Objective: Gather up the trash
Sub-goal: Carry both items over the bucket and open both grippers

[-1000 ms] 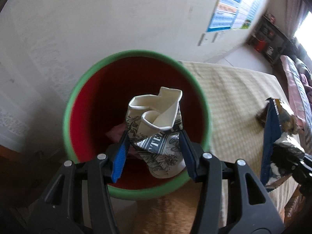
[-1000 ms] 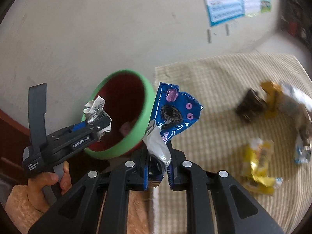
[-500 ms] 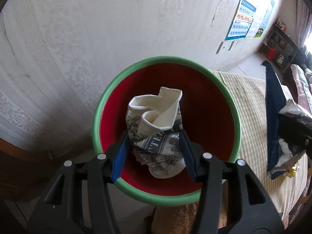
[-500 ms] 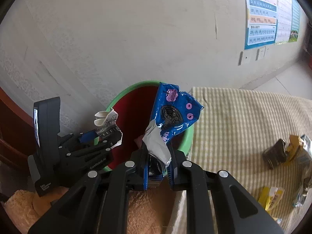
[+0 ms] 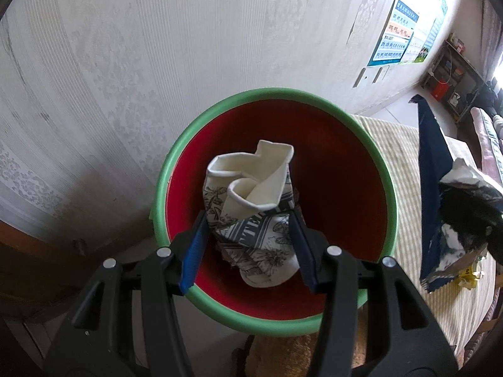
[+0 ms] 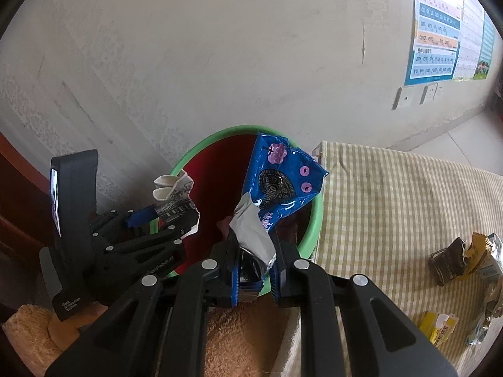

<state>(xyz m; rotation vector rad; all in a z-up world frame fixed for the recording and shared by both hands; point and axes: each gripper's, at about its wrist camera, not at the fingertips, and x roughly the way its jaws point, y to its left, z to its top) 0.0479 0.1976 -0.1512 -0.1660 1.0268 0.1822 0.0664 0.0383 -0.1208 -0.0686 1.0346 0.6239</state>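
Note:
A red bin with a green rim point(image 5: 383, 169) stands beside the table; it also shows in the right wrist view point(image 6: 316, 220). My left gripper point(image 5: 248, 229) is shut on a crushed paper cup point(image 5: 251, 207) and holds it over the bin's mouth; the cup also shows in the right wrist view point(image 6: 174, 196). My right gripper point(image 6: 253, 251) is shut on a blue Oreo wrapper point(image 6: 279, 182) and holds it above the bin's right side. The wrapper shows edge-on in the left wrist view point(image 5: 437, 188).
A checked tablecloth point(image 6: 393, 207) covers the table right of the bin. Several wrappers lie on it: a dark one point(image 6: 449, 260), yellow ones point(image 6: 438, 330). A white wall point(image 5: 188, 47) with a poster point(image 6: 437, 28) stands behind the bin.
Both grippers have moved toward the bin and wall with their loads. The cup now hangs over the bin's middle, and the Oreo wrapper has come over its right rim.

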